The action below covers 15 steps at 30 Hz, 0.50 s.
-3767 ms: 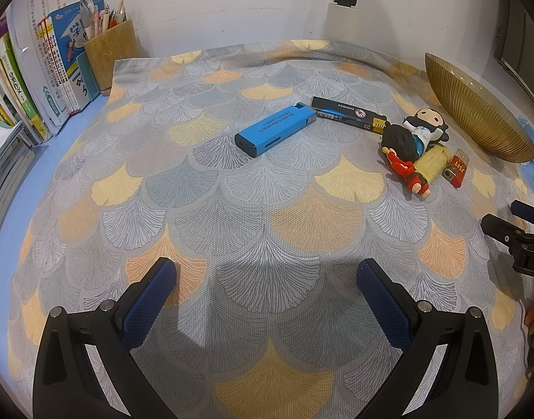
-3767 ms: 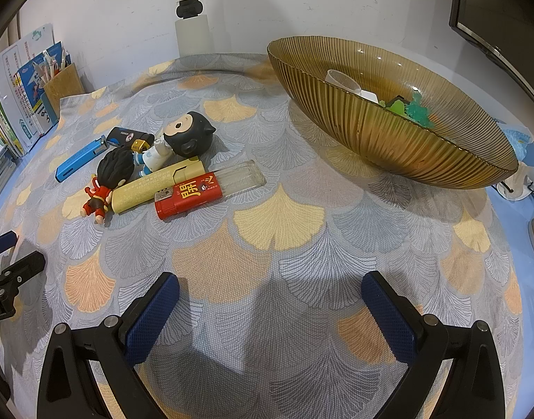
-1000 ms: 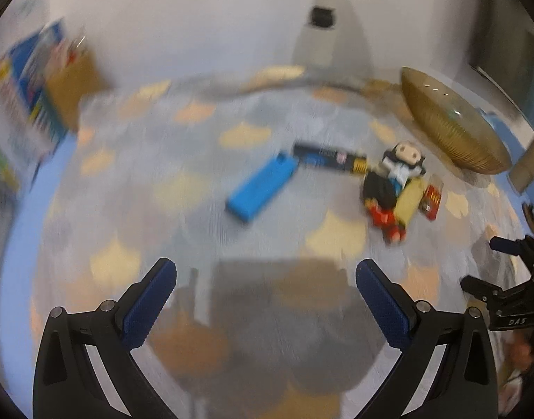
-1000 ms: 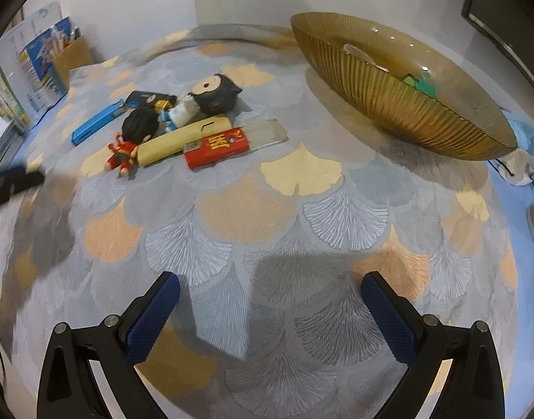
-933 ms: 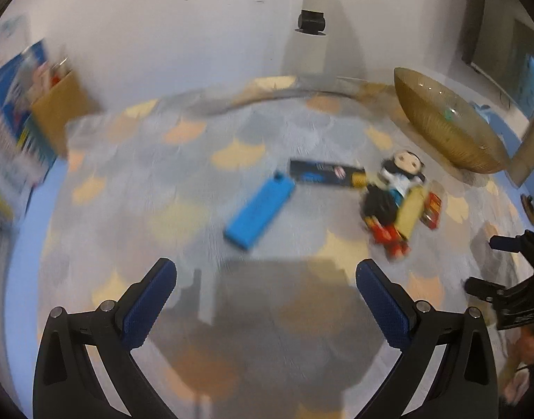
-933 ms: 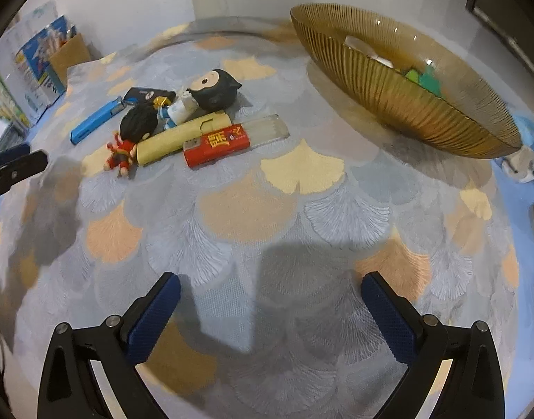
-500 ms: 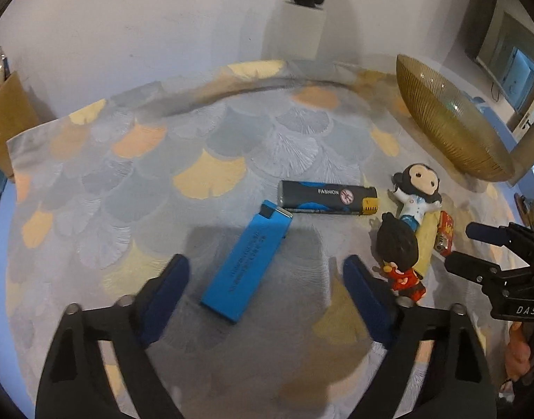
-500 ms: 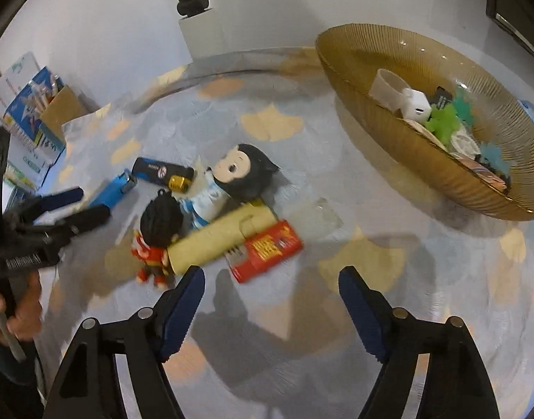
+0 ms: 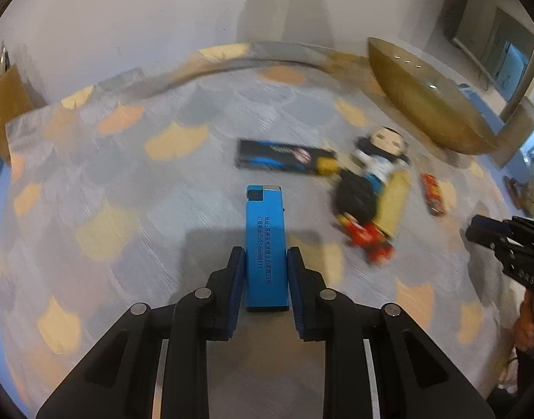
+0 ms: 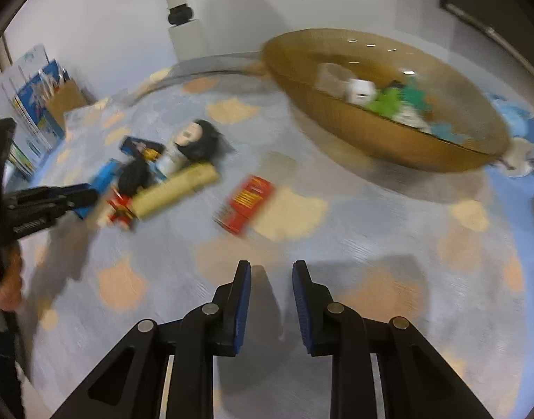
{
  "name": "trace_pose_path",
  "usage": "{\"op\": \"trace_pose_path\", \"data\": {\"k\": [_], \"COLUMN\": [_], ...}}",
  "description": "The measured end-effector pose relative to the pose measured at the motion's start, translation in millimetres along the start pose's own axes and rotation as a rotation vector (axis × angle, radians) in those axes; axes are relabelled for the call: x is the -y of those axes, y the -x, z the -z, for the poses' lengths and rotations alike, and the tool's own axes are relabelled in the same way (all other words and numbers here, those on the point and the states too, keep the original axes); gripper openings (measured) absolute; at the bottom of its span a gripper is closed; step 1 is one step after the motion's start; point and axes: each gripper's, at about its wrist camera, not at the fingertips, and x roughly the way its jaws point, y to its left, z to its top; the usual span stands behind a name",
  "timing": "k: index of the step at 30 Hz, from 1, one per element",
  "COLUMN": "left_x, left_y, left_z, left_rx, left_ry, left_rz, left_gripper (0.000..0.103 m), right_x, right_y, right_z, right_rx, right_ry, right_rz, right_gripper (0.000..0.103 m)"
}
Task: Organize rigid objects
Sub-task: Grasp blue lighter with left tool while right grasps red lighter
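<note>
My left gripper (image 9: 265, 256) is shut on a blue lighter (image 9: 265, 241), its pads pressing both long sides, over the patterned cloth. A black lighter (image 9: 284, 157), two dolls (image 9: 375, 171), a yellow tube (image 9: 394, 206) and a red lighter (image 9: 431, 193) lie to the right. My right gripper (image 10: 271, 269) has its jaws narrowed with a gap and nothing between them, above the cloth short of the red lighter (image 10: 247, 202). The amber bowl (image 10: 382, 136) holds several small items.
A pencil holder (image 10: 66, 103) and books (image 10: 29, 104) stand at the far left by the wall. A white post with a black camera (image 9: 268, 3) stands at the back. The patterned cloth (image 9: 127, 181) covers the table.
My left gripper moved forward and closed on the blue lighter. My right gripper narrowed its jaws and moved closer to the red lighter.
</note>
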Motion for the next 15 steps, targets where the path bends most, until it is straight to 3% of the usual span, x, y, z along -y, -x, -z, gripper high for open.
{"op": "trace_pose_path", "data": {"k": [3, 5, 6, 8, 10, 14, 15], "left_x": [6, 7, 7, 6, 5, 9, 11], "left_y": [9, 15, 18, 21, 18, 7, 1], "left_z": [7, 5, 5, -1, -5, -7, -7], "left_rx": [0.011, 0.038, 0.047, 0.057, 0.053, 0.042, 0.028], "left_ry": [0.024, 0.038, 0.042, 0.05, 0.055, 0.041, 0.036], "left_rz": [-0.005, -0.023, -0.028, -0.042, -0.056, -0.094, -0.102], "left_gripper": [0.021, 0.023, 0.027, 0.034, 0.034, 0.033, 0.027], "right_x": [14, 11, 6, -9, -19, -34, -40], "right_y": [7, 4, 2, -4, -14, -40, -43], "right_z": [1, -7, -13, -25, -34, -53, -56], "right_rx": [-0.033, -0.039, -0.029, -0.008, -0.014, -0.013, -0.004], "right_ry": [-0.031, -0.052, -0.048, -0.032, -0.043, -0.06, -0.037], "right_rz": [-0.072, -0.126, -0.131, -0.073, -0.01, 0.078, 0.114], "right_gripper": [0.029, 0.042, 0.043, 0.043, 0.043, 0.043, 0.043]}}
